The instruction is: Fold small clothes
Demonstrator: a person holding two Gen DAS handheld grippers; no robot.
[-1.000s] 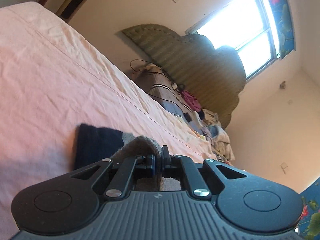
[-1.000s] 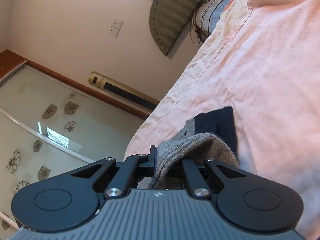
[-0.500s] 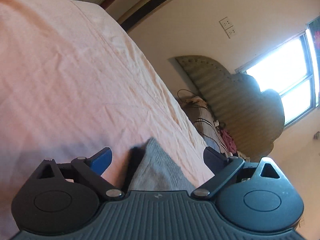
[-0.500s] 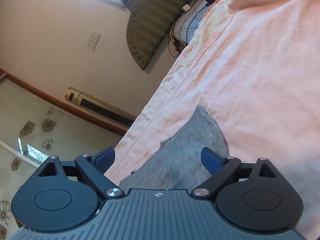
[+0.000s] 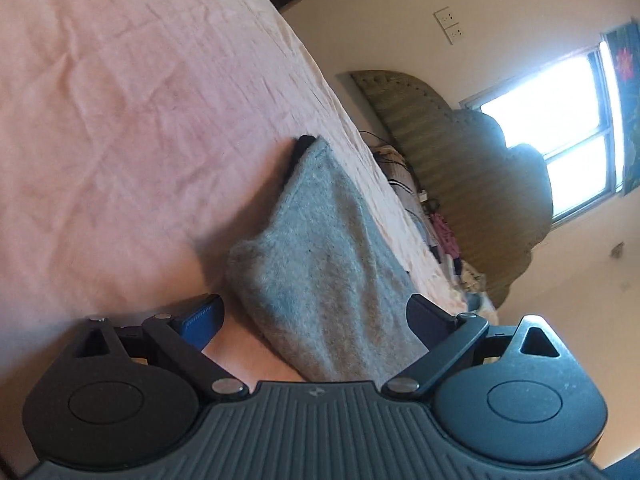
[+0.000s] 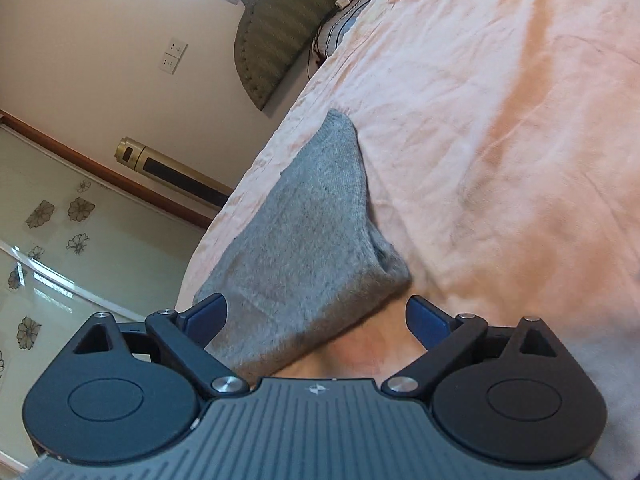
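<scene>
A grey sock (image 5: 320, 264) lies folded on the pink bedsheet (image 5: 120, 120); a dark navy edge (image 5: 298, 152) peeks out under its far end. My left gripper (image 5: 316, 312) is open, its jaws spread either side of the sock's near end, holding nothing. In the right wrist view the same grey sock (image 6: 304, 240) lies flat on the sheet (image 6: 500, 140). My right gripper (image 6: 316, 316) is open too, with its jaws wide apart just short of the sock's near end.
A padded green headboard (image 5: 460, 160) and a pile of clothes and cables (image 5: 436, 224) sit at the bed's far end. A window (image 5: 560, 120) is behind it. A gold tower unit (image 6: 172, 172) and floral glass doors (image 6: 48, 240) stand beside the bed.
Both grippers were shut on the sock a second ago. They have opened, let it go and drawn back, and the sock now lies folded flat on the sheet.
</scene>
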